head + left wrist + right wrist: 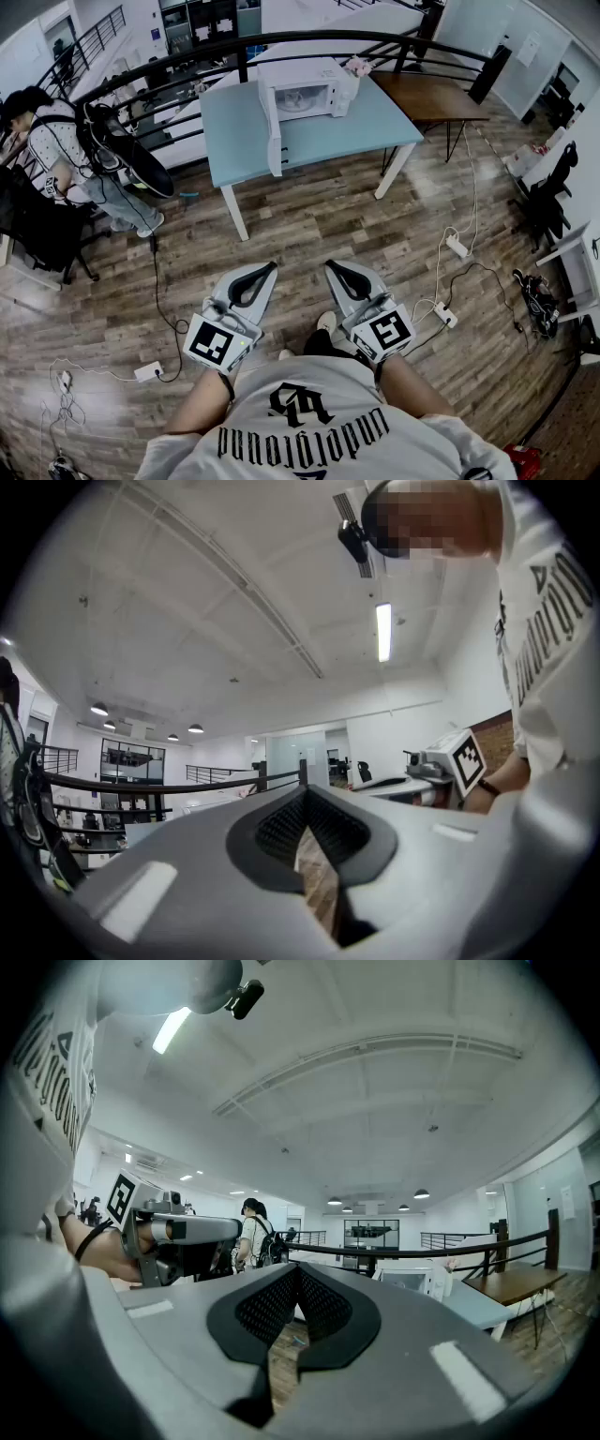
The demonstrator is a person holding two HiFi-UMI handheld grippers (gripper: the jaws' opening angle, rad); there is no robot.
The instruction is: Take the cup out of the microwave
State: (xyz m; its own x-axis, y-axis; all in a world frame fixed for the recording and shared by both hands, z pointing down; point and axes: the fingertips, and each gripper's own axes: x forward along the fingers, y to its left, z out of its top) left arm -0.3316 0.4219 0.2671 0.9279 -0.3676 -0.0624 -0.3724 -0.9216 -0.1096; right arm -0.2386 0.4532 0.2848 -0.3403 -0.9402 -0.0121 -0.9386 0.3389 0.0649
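Observation:
A white microwave [305, 91] stands on a light blue table [337, 131] far ahead, its door [274, 127] swung open to the left. Something pale shows in its cavity; I cannot make out a cup. Both grippers are held low near the person's body, well short of the table. The left gripper [272, 267] [305, 791] has its jaws together with nothing between them. The right gripper [330, 265] [296, 1269] is shut and empty too. In the right gripper view the microwave [414, 1281] is small in the distance.
A person with a backpack [56, 150] stands at the left by a black railing [281, 39]. A brown table [433, 96] adjoins the blue one. Cables and power strips [457, 246] lie on the wooden floor at right. Pink flowers [357, 67] sit beside the microwave.

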